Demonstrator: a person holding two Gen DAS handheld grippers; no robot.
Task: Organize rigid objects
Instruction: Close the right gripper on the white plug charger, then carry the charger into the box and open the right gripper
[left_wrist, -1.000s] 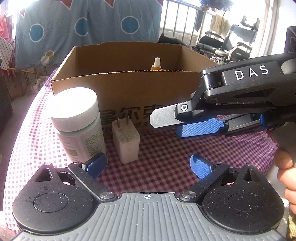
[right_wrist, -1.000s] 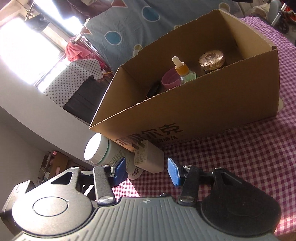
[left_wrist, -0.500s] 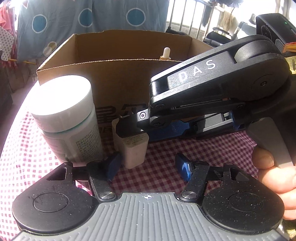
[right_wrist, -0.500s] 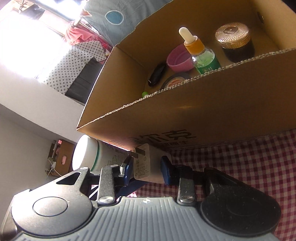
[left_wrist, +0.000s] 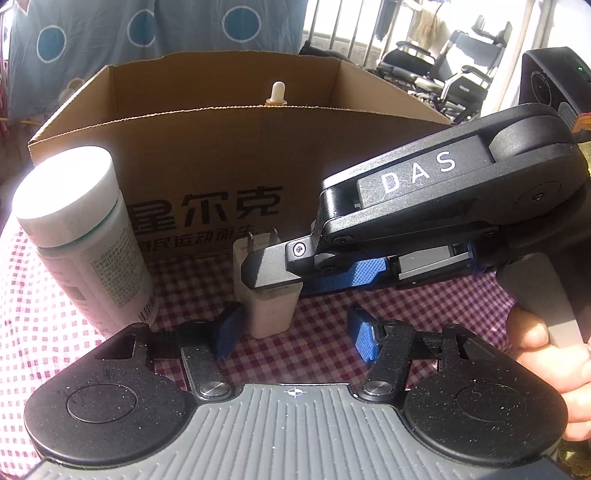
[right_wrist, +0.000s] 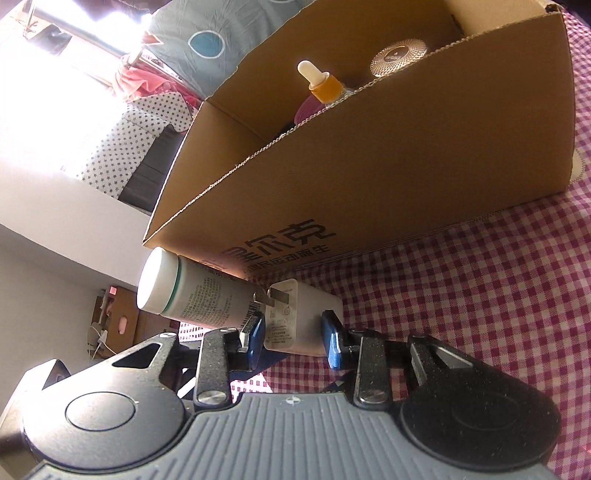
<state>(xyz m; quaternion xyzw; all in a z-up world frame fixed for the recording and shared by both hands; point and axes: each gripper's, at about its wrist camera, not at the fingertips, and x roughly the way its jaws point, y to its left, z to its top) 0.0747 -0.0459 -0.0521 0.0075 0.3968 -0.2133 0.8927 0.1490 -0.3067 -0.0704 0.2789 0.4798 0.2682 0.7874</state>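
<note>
I am looking along my right tool (right_wrist: 293, 341) and its two blue pads are sitting against opposite sides of the white charger (right_wrist: 301, 319), so it is grasping the charger near its base. The charger is standing on the checked tabletop (right_wrist: 480, 295) with its two metal prongs pointing up, just in front of the cardboard box (right_wrist: 388, 166). Whether it is lifting off the cloth, I cannot tell.

From the left wrist view, my left tool (left_wrist: 293, 334) is hanging released, its pads spread wide and touching nothing, with the charger (left_wrist: 267, 306) sitting just ahead of its left pad. The right tool (left_wrist: 273, 275) is reaching in from the right side across that view, its dark finger lying over the charger's front face.

The white bottle (left_wrist: 79, 236) with the white cap is standing upright just beside the charger, on its left, close to the box wall (left_wrist: 221, 155).

Inside the box I am seeing a dropper bottle (right_wrist: 325, 85) with an orange collar, a gold-lidded jar (right_wrist: 399, 57) behind it, and a pink item (right_wrist: 308, 110) partly hidden by the near wall.
</note>
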